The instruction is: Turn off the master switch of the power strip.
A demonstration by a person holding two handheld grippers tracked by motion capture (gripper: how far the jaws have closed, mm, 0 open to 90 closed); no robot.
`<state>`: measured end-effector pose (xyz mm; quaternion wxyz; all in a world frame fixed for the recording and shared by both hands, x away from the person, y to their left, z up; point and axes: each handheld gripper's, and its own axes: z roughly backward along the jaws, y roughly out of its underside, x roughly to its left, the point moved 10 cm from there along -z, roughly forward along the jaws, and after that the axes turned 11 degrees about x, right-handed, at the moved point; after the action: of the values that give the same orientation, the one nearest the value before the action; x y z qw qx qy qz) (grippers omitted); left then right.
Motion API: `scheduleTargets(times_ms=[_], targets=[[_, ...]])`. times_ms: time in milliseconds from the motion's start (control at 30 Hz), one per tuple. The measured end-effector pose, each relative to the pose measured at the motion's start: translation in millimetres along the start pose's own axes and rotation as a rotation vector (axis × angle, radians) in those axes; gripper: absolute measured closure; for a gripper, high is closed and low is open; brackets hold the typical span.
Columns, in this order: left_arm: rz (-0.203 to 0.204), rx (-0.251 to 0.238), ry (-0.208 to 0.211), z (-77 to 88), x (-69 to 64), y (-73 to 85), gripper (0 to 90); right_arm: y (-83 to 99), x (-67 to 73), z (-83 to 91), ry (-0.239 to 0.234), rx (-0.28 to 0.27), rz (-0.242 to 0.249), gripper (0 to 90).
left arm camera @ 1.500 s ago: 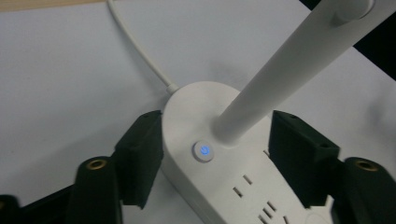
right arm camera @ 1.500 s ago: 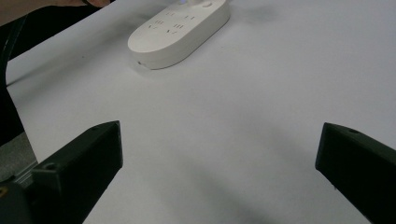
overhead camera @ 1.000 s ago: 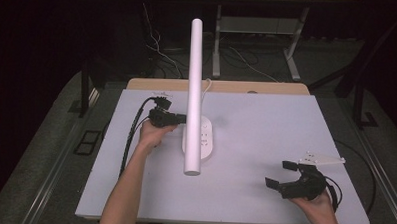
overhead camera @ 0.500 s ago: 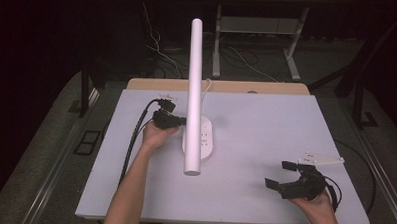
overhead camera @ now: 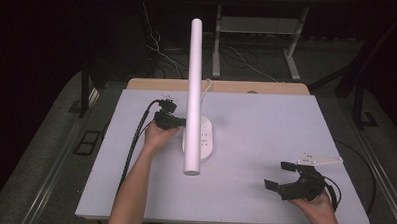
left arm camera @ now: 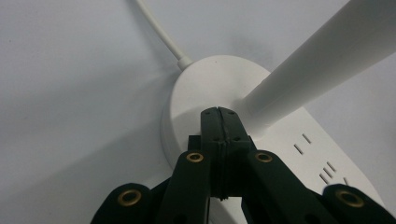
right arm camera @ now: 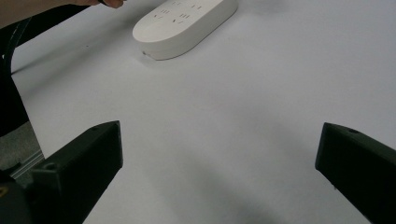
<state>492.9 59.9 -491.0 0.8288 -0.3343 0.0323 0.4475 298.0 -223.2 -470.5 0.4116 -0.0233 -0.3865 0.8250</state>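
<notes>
1. Here, the left gripper [overhead camera: 178, 122] sits at the left side of the white lamp base [overhead camera: 205, 137], mid-counter. Its jaws are pressed fully together, nothing between them; they have just been closing.
2. In the left gripper view the closed tips [left arm camera: 219, 122] rest on the base's top, right at the foot of the white tube [left arm camera: 322, 60]. Whether they press down I cannot tell.
3. The tube [overhead camera: 194, 92] rises from the base and leans toward the camera. The base is oval with socket slots [left arm camera: 322, 163] on its top face; a white cord [left arm camera: 159, 35] leaves its far end.
4. The right gripper [overhead camera: 284, 177] rests low near the counter's [overhead camera: 266, 114] near right corner, well apart from the lamp. Jaws spread wide, holding nothing.
5. The right gripper view looks across bare counter [right arm camera: 224, 121] to the base [right arm camera: 187, 23].
</notes>
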Motion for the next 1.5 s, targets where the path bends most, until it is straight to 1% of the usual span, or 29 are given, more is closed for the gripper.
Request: scheduleTargets(times_ms=[33,67,100,167,233,300,400,467,500,533,567,633,700,733,800,867,900,933,1000,1067,1200,1267,1300,1333,1367,1500], targets=[[-0.010,0.007,0.002,0.1,-0.5,0.8,90.0,-0.1,-0.2,0.0,0.001,-0.001,0.006,0.0],[-0.002,0.006,0.009,-0.3,-2.1,0.7,90.0,0.0,0.0,0.1,0.000,0.000,0.004,0.0],[-0.004,0.008,0.008,-0.3,-2.0,0.8,90.0,0.0,-0.2,0.0,0.000,0.000,0.001,0.0],[0.002,0.007,0.018,-0.4,-1.2,0.6,90.0,0.0,-0.7,-0.4,0.002,0.001,0.004,0.0],[0.021,0.008,0.028,-0.2,-1.0,0.7,90.0,0.0,-0.6,-0.5,0.002,0.000,0.005,0.0],[0.042,0.014,0.021,-0.5,-1.5,-0.1,90.0,0.0,-0.6,-0.9,0.002,0.001,0.011,0.0],[0.044,0.022,0.018,-0.5,-1.3,-0.1,90.0,-0.1,-0.5,-1.3,0.003,0.002,0.008,0.0],[0.054,0.017,0.016,-0.7,-0.8,0.3,90.0,0.0,0.0,-1.1,0.001,0.004,0.006,0.0],[0.066,0.017,0.005,-0.8,-2.0,0.2,90.0,-0.2,0.0,-0.9,0.003,0.001,0.012,0.0],[0.066,0.017,0.005,-0.8,-2.0,0.2,90.0,-0.2,0.0,-0.9,0.003,0.001,0.012,0.0],[0.065,0.018,-0.004,-1.0,-2.1,-0.1,90.0,-0.5,0.0,-0.5,0.003,-0.001,0.011,0.0],[0.048,0.029,-0.030,-0.7,-2.5,0.9,90.0,-0.8,0.0,-0.3,0.004,-0.004,0.006,0.0],[0.052,0.030,-0.034,-0.8,-2.5,1.0,90.0,-1.0,0.4,0.5,0.006,-0.005,0.005,0.0],[0.064,0.025,-0.035,-1.2,-3.0,0.3,90.0,-1.0,0.4,0.5,0.006,-0.005,0.005,0.0],[0.071,0.031,-0.048,-2.1,-4.0,0.7,90.0,-1.4,0.8,1.4,0.008,-0.008,0.011,0.0],[0.061,0.033,-0.063,-2.0,-4.2,1.2,90.0,-1.9,1.1,2.0,0.007,-0.013,0.010,0.0],[0.075,0.022,-0.062,-2.4,-4.5,0.7,90.0,-1.7,0.7,1.7,0.007,-0.009,0.007,0.0],[0.073,0.018,-0.060,-2.3,-4.4,0.7,90.0,-1.7,0.7,1.7,0.007,-0.009,0.007,0.0],[0.052,0.021,-0.057,-1.7,-3.9,1.8,90.0,-1.6,0.5,1.1,0.007,-0.006,0.002,0.0],[0.060,0.008,-0.052,-2.0,-3.8,1.4,90.0,-1.5,0.4,1.2,0.007,-0.007,0.004,0.0],[0.044,0.009,-0.061,-1.3,-4.2,2.3,90.0,-0.8,-1.2,-0.2,0.010,-0.003,0.005,0.0],[0.049,0.003,-0.063,-1.5,-4.6,1.7,90.0,-0.7,-1.6,-0.7,0.009,-0.002,0.004,0.0],[0.052,0.006,-0.059,-1.2,-4.0,1.7,90.0,-0.6,-1.7,-0.8,0.009,-0.001,0.003,0.0],[0.065,-0.008,-0.030,0.9,-5.2,-0.1,90.0,-0.7,-2.3,-1.1,0.010,-0.003,0.004,0.0],[0.066,-0.004,-0.030,0.8,-5.1,0.0,90.0,-0.1,-2.8,-1.0,0.009,0.000,-0.004,0.0],[0.061,-0.009,-0.026,1.4,-4.1,0.2,90.0,0.5,-4.3,-0.7,0.011,-0.004,-0.008,0.0]])
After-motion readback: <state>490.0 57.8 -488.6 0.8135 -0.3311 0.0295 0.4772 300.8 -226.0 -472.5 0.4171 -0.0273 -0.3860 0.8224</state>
